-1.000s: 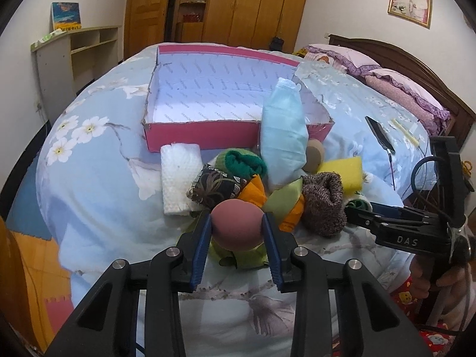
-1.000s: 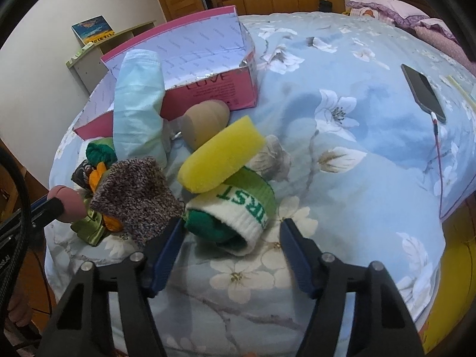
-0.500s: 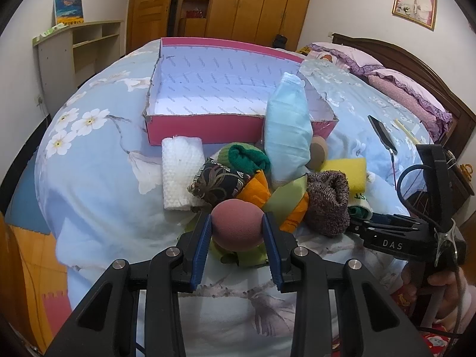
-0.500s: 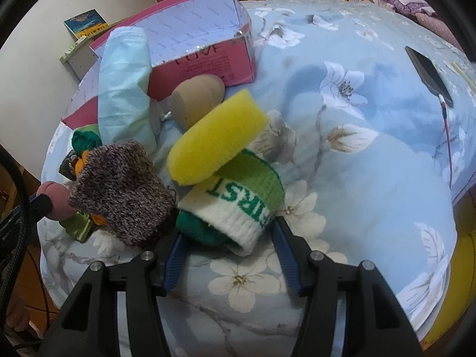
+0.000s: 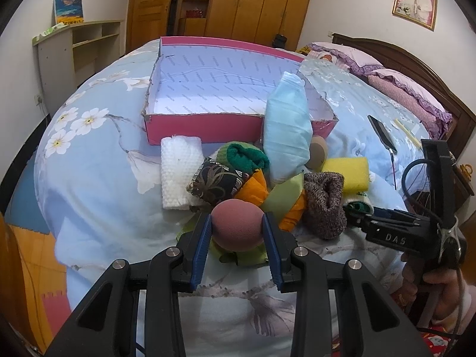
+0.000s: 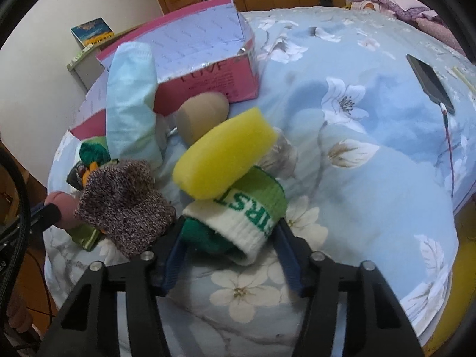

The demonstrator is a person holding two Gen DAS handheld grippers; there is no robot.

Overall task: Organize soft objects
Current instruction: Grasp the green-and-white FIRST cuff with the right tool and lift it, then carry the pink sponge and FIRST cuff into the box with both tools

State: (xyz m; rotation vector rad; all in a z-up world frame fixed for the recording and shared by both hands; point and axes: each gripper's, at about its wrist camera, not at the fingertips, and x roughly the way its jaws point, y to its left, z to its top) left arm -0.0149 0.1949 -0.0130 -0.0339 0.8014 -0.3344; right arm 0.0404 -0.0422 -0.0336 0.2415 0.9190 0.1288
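My left gripper [image 5: 237,223] is shut on a dusty-pink foam ball [image 5: 238,232], just above a heap of soft things on the bed. The heap holds a brown knit sock [image 5: 324,205], a yellow sponge [image 6: 223,163], a light blue bag [image 5: 287,125], a beige sponge [image 6: 202,116], a white mesh cloth [image 5: 178,169] and a dark patterned pouch [image 5: 217,181]. My right gripper [image 6: 230,229] is shut on a green and white knit sock [image 6: 247,217] under the yellow sponge, both fingers pressing its sides. An open pink box [image 5: 202,128] stands behind the heap.
A phone [image 6: 430,83] on a cable lies on the floral bedspread to the right. Pillows [image 5: 401,86] and a wooden headboard are at the far right. A shelf unit [image 5: 74,47] stands by the left wall. A hand [image 5: 440,285] holds the right gripper.
My right gripper moved forward to the green and white sock and its fingers closed in from wide open to pressing on it. The left gripper kept the pink ball and rose slightly.
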